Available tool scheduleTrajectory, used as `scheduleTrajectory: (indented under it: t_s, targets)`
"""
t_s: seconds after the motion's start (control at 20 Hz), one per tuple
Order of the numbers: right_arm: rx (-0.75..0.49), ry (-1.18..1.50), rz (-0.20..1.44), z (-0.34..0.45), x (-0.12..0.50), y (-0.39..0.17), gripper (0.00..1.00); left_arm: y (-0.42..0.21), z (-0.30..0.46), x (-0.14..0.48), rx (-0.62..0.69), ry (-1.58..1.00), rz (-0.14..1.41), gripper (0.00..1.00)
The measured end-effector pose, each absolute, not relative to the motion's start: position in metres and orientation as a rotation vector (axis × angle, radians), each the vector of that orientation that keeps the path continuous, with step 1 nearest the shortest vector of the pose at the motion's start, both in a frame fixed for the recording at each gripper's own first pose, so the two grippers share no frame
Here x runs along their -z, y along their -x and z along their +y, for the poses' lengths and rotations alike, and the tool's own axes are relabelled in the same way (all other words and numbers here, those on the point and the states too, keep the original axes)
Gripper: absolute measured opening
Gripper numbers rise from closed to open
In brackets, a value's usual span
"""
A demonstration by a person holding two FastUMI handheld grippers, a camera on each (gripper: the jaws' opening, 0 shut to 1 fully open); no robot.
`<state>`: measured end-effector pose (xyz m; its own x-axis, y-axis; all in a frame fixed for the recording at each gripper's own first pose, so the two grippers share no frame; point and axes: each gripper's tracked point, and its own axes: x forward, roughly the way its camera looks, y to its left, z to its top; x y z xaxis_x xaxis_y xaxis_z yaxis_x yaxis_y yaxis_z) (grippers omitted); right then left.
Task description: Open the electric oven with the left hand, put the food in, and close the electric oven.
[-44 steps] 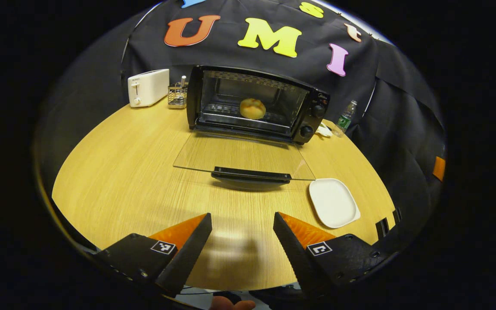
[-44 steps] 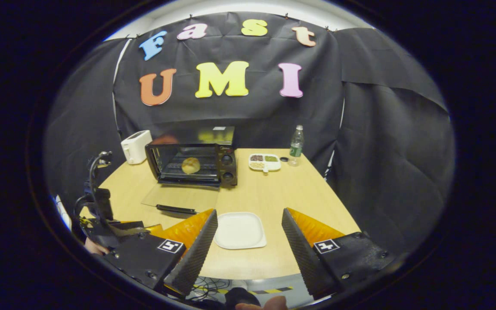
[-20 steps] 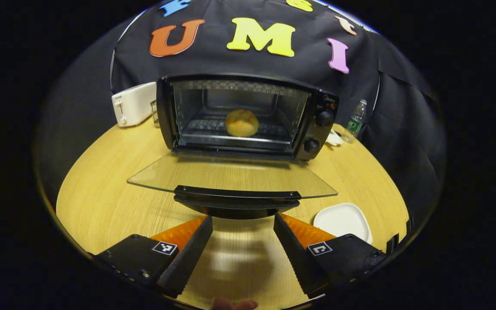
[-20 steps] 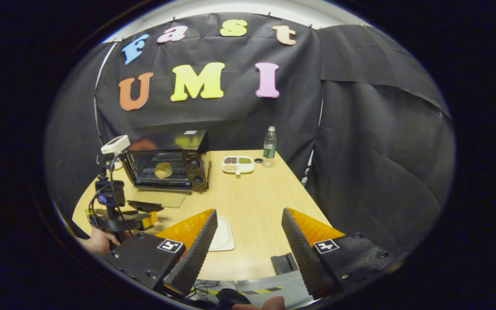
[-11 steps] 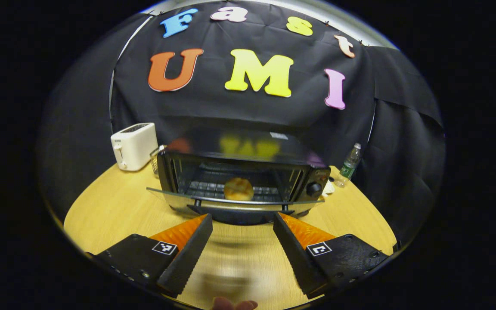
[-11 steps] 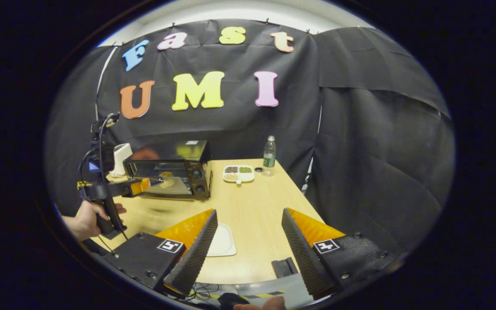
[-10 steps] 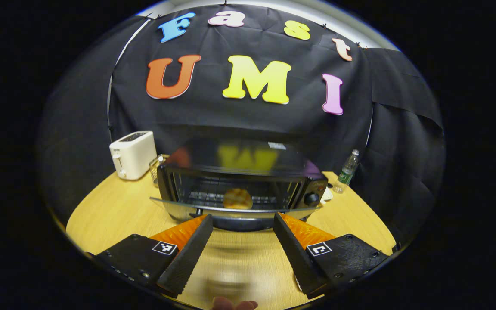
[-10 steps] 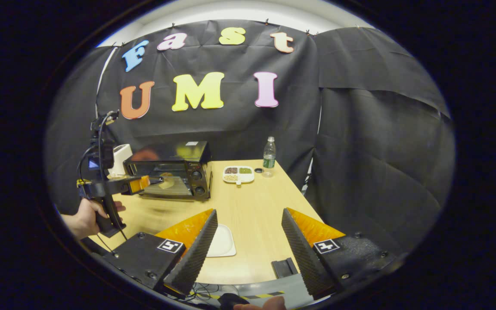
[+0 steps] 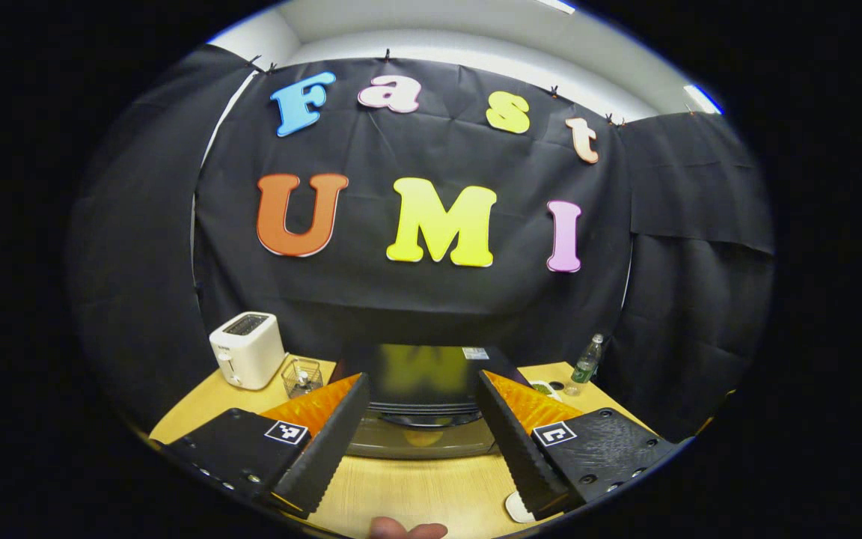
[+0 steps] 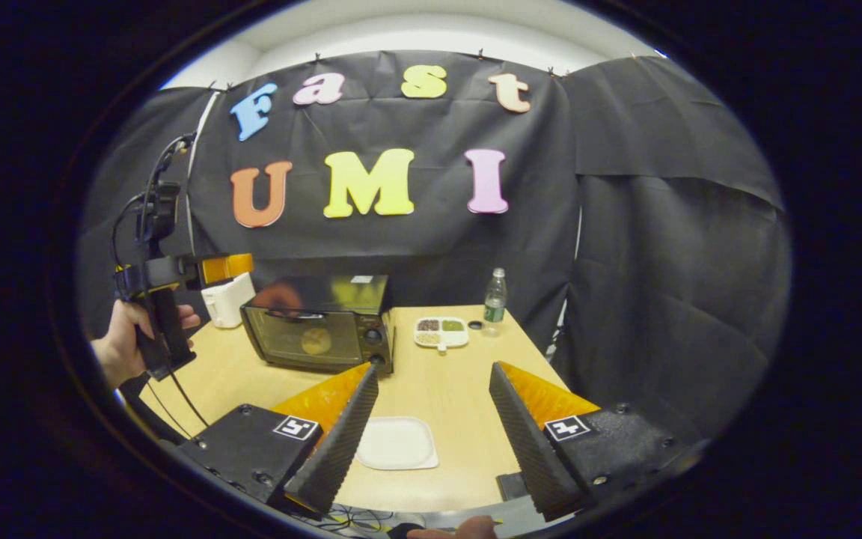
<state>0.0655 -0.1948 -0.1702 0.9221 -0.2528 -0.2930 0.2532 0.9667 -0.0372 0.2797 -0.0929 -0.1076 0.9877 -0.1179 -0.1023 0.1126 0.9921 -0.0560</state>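
— Between its two fingers, what does the left gripper (image 9: 417, 430) have?
— Nothing. The fingers stand apart and press on no thing. Past them I see the black top of the electric oven (image 9: 423, 374) and the upper part of its glass door (image 9: 422, 445).
— Is the door up or down?
— Up. From the right gripper view the electric oven (image 10: 320, 329) sits on the bench (image 10: 446, 389) with the door against its front, and the round bread (image 10: 316, 341) shows through the glass, inside.
— And the right gripper (image 10: 431, 430)?
— Also spread wide, with nothing held. It hangs over the near edge of the bench, above a bare white plate (image 10: 396, 443).
— Where is the left gripper (image 10: 210, 269) seen from there?
— Raised to the left of the oven, apart from it, with a hand (image 10: 120, 338) around the grip.
— What else stands on the bench?
— A white toaster (image 9: 247, 349) left of the oven, a small wire holder (image 9: 301, 376) just beside the oven, a divided dish (image 10: 441, 332) with grains to its right, and near that a water bottle (image 10: 495, 296).
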Motion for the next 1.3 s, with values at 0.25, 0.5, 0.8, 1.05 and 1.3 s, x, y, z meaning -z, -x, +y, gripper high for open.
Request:
scheduleTrajectory:
  t_s: [0.25, 0.5, 0.8, 1.05, 1.3]
  targets:
    - [0.180, 0.037, 0.257, -0.155, 0.152, -0.087, 0.95, -0.246, -0.061, 0.059, 0.095, 0.037, 0.025, 0.93]
    - [0.104, 0.048, 0.209, -0.107, 0.134, -0.094, 0.95, -0.185, -0.033, 0.038, 0.047, 0.053, 0.028, 0.93]
    - [0.019, 0.059, 0.137, -0.042, 0.109, -0.102, 0.95, -0.111, 0.011, 0.037, -0.039, 0.059, 0.012, 0.93]
    - [-0.036, 0.043, 0.117, 0.006, 0.107, -0.089, 0.98, -0.065, 0.046, 0.055, -0.096, -0.013, 0.025, 0.94]
    - [-0.060, 0.035, 0.145, 0.033, 0.115, -0.066, 1.00, -0.033, 0.066, 0.070, -0.143, 0.020, 0.036, 0.93]
